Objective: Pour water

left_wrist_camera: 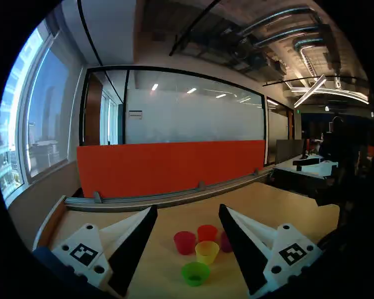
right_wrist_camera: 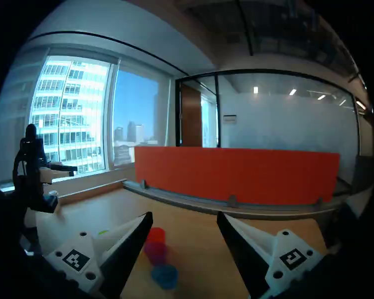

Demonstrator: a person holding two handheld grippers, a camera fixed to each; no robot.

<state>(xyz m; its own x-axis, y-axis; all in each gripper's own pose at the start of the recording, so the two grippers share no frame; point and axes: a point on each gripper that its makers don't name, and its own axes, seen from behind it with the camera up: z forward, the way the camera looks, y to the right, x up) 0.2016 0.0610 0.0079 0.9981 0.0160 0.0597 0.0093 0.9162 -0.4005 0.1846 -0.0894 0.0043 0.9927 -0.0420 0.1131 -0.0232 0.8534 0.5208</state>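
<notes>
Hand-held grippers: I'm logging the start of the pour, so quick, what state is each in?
Left hand-held gripper: open, holding nothing.
Right hand-held gripper: open, holding nothing.

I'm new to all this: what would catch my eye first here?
The bright orange partition along the far edge of the wooden desk stands out first. Then the coloured cups clustered on the desk between the left gripper's open fingers, and the tall windows showing city towers at the left of the right gripper view.
</notes>
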